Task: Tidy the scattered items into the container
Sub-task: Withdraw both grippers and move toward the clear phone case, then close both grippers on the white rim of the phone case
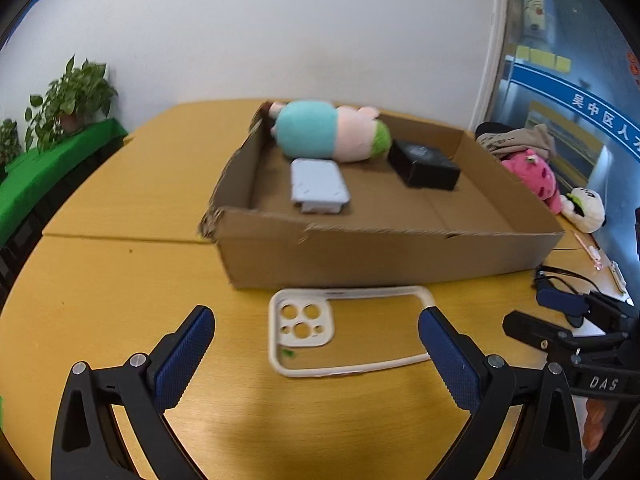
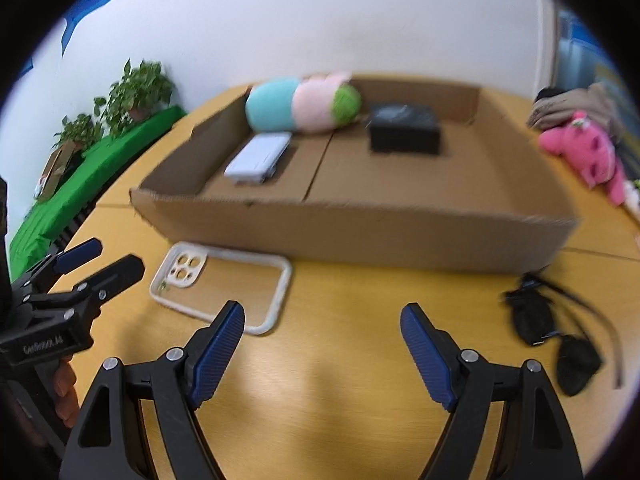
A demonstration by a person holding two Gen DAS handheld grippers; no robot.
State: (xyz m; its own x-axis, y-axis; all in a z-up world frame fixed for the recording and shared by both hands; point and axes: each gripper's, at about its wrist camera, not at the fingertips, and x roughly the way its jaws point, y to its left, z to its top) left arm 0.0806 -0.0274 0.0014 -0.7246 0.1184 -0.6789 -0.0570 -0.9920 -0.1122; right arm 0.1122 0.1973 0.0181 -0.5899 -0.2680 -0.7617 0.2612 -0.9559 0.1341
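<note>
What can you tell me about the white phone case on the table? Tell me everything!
The phone case is a creamy white frame with a see-through back, so the yellow table shows through it. One corner has a white block with round camera holes. It looks rubbery or plastic. It lies flat and empty, open side up, just in front of the cardboard box, seemingly not touching it. Nothing holds it; the left gripper hovers open near it.

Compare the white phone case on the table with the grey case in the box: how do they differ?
The white phone case lies on the table outside the cardboard box; the grey case already lies inside it. The white phone case has a see-through back; the grey case looks opaque. Both lie flat.
</note>
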